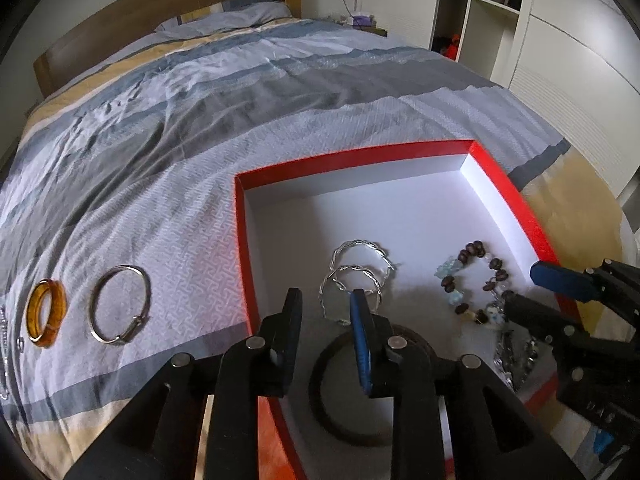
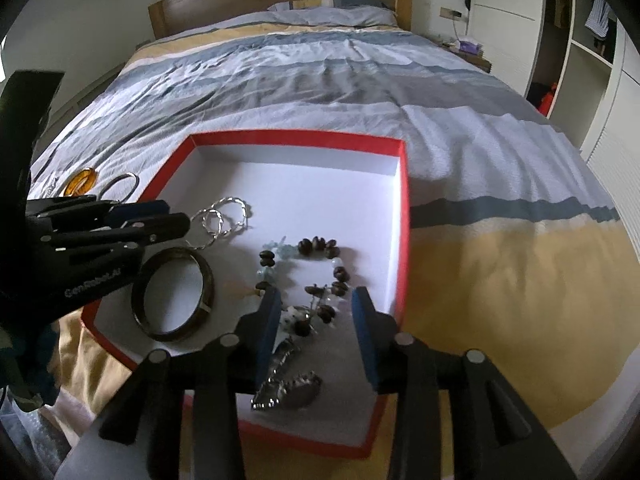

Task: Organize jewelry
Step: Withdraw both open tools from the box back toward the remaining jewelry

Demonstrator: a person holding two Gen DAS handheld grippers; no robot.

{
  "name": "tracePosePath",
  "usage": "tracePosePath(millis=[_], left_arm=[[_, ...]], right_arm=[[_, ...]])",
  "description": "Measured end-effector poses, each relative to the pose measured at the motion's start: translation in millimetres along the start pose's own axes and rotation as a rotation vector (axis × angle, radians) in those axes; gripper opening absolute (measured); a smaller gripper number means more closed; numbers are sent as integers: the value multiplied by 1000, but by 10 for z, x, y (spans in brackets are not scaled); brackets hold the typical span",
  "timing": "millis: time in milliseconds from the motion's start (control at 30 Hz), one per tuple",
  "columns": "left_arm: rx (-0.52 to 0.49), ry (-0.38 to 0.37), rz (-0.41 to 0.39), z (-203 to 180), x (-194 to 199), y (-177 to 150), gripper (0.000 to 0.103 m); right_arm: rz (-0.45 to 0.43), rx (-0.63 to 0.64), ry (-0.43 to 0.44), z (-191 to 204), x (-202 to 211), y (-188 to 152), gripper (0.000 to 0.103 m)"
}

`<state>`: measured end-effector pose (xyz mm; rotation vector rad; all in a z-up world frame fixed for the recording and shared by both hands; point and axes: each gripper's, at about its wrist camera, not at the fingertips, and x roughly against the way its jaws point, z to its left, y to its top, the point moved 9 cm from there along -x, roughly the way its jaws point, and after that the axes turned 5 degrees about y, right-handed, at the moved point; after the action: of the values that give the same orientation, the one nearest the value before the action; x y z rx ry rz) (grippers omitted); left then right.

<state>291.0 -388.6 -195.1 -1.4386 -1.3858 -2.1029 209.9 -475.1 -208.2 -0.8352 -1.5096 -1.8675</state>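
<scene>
Now we are between placings: the left hand-held gripper [image 1: 326,312] and the right hand-held gripper [image 2: 316,308] hang open and empty over the red box [image 1: 520,216]. Next we fetch the amber bangle [image 1: 45,312] and silver bangle [image 1: 120,304], lower left on the bed [image 1: 160,120].

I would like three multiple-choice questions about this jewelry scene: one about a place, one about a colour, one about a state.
1. Where does the amber ring lie?
A. in the box
B. on the bedspread
C. between jaws

2. What colour is the outside of the box?
A. red
B. green
C. black

3. How is the right gripper?
A. shut on the dark bangle
B. jaws apart over the beaded bracelet
C. out of view

Answers: 1 B, it rests on the bedspread left of the box. 2 A, the rim is red. 3 B, the beaded bracelet shows between untouching jaws.
</scene>
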Motion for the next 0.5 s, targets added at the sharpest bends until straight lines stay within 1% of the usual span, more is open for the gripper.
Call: tracePosePath(millis=[133,233,300,367,400,500], left_arm=[[-6,-4,-17,-2,217,-23,32],[-3,-2,-29,8,385,-51,33],[9,2,-34,28,518,-94,36],[22,5,-41,51,647,-147,42],[31,8,-44,66,724,-183,43],[67,20,-37,135,926,-306,51]], right_arm=[[-17,-9,-3,-1,159,1,35],[-38,-18,0,28,317,13,35],[-49,-20,1,57,415,13,35],[-61,-22,3,100,524,15,35],[-68,-23,5,122,578,13,35],[-86,-21,13,228,756,-1,35]])
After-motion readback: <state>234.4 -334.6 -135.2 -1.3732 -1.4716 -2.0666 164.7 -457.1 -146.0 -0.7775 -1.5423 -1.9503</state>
